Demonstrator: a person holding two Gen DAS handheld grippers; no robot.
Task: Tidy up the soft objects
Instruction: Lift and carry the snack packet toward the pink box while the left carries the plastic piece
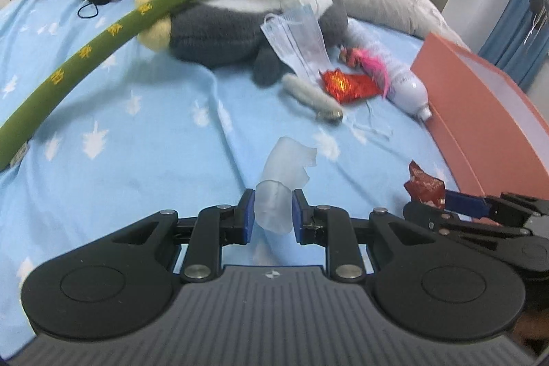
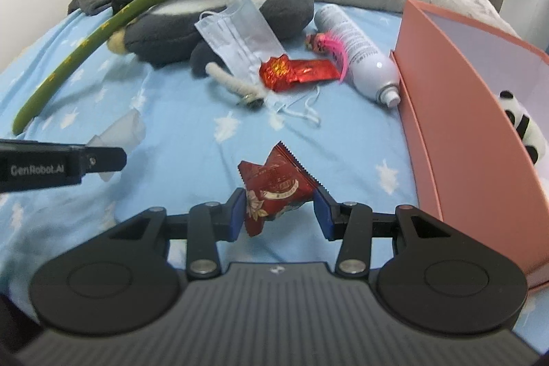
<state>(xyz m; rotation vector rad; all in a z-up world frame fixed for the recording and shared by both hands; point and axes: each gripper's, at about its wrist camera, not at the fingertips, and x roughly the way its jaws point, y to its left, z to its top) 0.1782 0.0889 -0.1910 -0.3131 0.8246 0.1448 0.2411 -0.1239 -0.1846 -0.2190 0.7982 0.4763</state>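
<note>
Low in the frame, the left gripper (image 1: 273,215) is clamped on a translucent soft piece (image 1: 279,191) above the bed (image 1: 137,139); the right gripper (image 2: 279,211) is clamped on a red snack packet (image 2: 274,189), left of the pink box (image 2: 456,112).

A translucent, crumpled silicone piece (image 1: 274,194) is pinched between the left gripper's (image 1: 273,215) pads, sticking out beyond them; a dark red, crinkled snack packet (image 2: 274,187) sits clamped in the right gripper (image 2: 279,211)
</note>
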